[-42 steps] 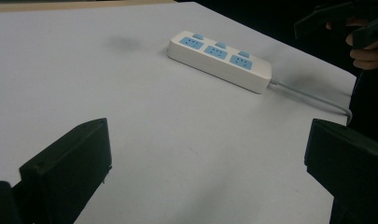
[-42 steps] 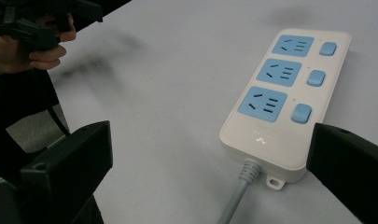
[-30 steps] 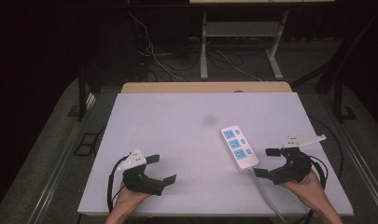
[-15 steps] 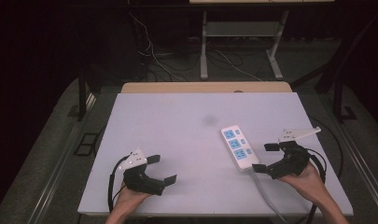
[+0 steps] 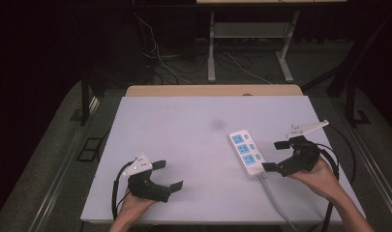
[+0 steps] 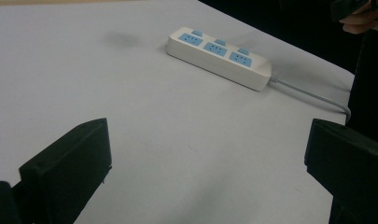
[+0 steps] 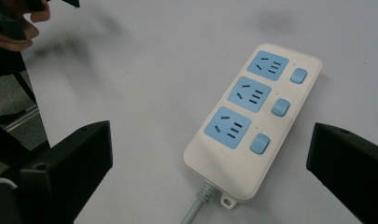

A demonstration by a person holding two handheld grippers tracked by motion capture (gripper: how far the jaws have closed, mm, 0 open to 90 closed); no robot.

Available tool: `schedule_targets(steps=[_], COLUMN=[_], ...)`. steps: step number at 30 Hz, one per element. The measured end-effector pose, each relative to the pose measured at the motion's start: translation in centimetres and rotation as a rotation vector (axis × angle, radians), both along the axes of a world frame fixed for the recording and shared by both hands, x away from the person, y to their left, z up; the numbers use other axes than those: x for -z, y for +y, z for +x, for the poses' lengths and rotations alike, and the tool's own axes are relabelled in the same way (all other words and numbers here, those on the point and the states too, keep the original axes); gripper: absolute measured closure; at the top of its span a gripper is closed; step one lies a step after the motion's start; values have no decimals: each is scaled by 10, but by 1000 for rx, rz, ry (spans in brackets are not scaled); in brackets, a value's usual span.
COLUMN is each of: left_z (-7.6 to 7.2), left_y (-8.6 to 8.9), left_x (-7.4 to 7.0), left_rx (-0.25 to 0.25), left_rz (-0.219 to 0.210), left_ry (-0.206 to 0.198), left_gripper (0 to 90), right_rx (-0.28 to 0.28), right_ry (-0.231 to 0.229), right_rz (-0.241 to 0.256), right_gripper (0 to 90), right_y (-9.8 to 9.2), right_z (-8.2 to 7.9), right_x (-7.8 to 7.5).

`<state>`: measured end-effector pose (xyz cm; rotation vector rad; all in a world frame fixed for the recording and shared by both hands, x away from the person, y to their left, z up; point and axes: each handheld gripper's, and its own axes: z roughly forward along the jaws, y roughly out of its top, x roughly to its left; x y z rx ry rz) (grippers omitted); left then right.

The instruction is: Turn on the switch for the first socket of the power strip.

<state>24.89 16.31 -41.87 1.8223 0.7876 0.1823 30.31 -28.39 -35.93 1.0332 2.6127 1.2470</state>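
White power strip (image 5: 247,154) (three blue sockets) just beside wide-spread right gripper (image 5: 277,155); left gripper (image 5: 168,175) likewise wide.

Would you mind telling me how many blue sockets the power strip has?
3, in a row along the power strip: the first at its far end, the second midway, the third nearest the cable.

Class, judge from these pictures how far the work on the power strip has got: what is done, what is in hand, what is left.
Done: nothing visible yet; the power strip lies flat on the table, sockets empty. In hand: the right gripper sits open just beside the strip's cord end, apparently not touching it. Left: closing on or pressing the strip; the left gripper waits open, far off.
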Motion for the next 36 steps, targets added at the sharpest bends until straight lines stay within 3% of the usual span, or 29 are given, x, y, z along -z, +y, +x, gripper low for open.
schedule_targets(steps=[20, 27, 30, 31, 35, 36], left_z=[0, 1, 1, 1, 1, 1], left_y=[0, 0, 0, 0, 1, 1], left_x=[1, 1, 1, 1, 1, 1], left_rx=[4, 2, 2, 1, 1, 0], left_rz=[1, 0, 1, 0, 0, 0], left_ry=[5, 5, 5, 5, 5, 5], left_gripper=[0, 0, 0, 0, 0, 0], right_rx=[-10, -4, -14, -17, -34, -44], right_ry=[45, 42, 39, 51, 70, 76], right_rz=[-82, -107, -101, -101, -96, -104], right_gripper=[0, 18, 172, 264, 378, 442], right_y=[1, 5, 4, 3, 1, 1], right_z=[36, 47, 51, 53, 56, 57], right_x=[-7, -9, -10, -10, -9, -8])
